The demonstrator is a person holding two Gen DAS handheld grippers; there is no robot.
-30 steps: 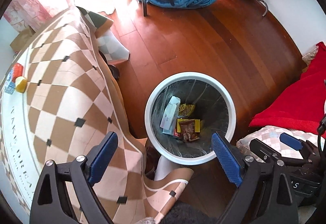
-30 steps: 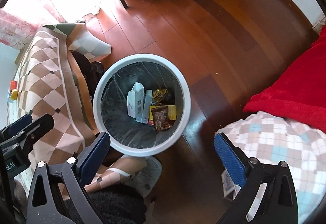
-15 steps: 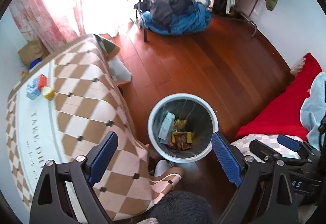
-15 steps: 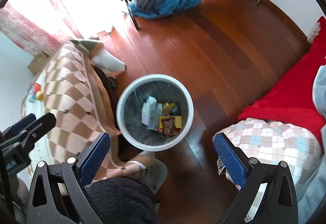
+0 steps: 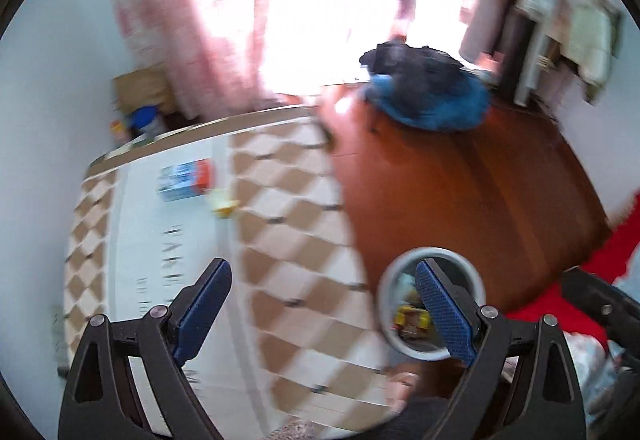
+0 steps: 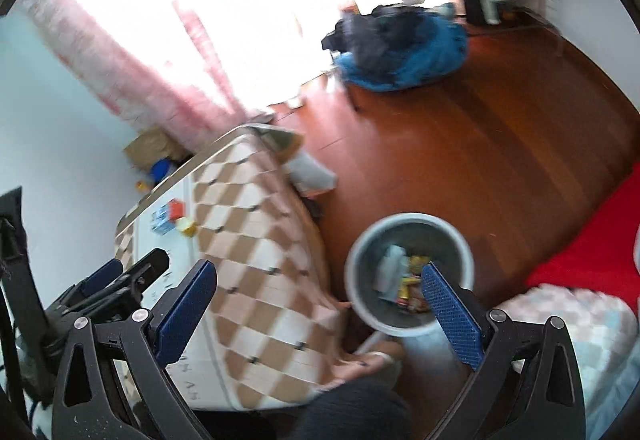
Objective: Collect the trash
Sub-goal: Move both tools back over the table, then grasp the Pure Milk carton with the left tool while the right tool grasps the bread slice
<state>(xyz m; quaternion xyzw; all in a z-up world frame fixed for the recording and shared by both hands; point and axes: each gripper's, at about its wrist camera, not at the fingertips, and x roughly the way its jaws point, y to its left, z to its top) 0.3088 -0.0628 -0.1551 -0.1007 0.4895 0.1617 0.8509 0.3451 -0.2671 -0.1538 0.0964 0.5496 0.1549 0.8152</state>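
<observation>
A white round bin point(image 5: 400, 272) point(image 6: 360, 252) stands on the wood floor beside the table, with wrappers and a white carton point(image 6: 386, 272) inside. On the checkered tablecloth point(image 5: 280, 224) point(image 6: 248, 224) lie a blue and red carton point(image 5: 186, 177) point(image 6: 166, 215) and a small yellow piece point(image 5: 224, 203) point(image 6: 187, 227). My left gripper point(image 5: 324, 314) is open and empty, high above the table's edge. My right gripper point(image 6: 318, 314) is open and empty too, above the gap between table and bin. Both views are blurred.
A blue and dark heap of clothes point(image 5: 424, 95) point(image 6: 400, 47) lies on the floor by the bright window. Pink curtains point(image 5: 160, 19) hang behind the table. A red blanket point(image 6: 588, 244) and a checked cushion point(image 6: 560, 320) are at the right. A person's foot point(image 6: 372, 360) is by the bin.
Both grippers have risen and tipped up away from the bin, toward the table. The bin has shrunk and slid low in both views; the carton and yellow piece now sit nearer the middle.
</observation>
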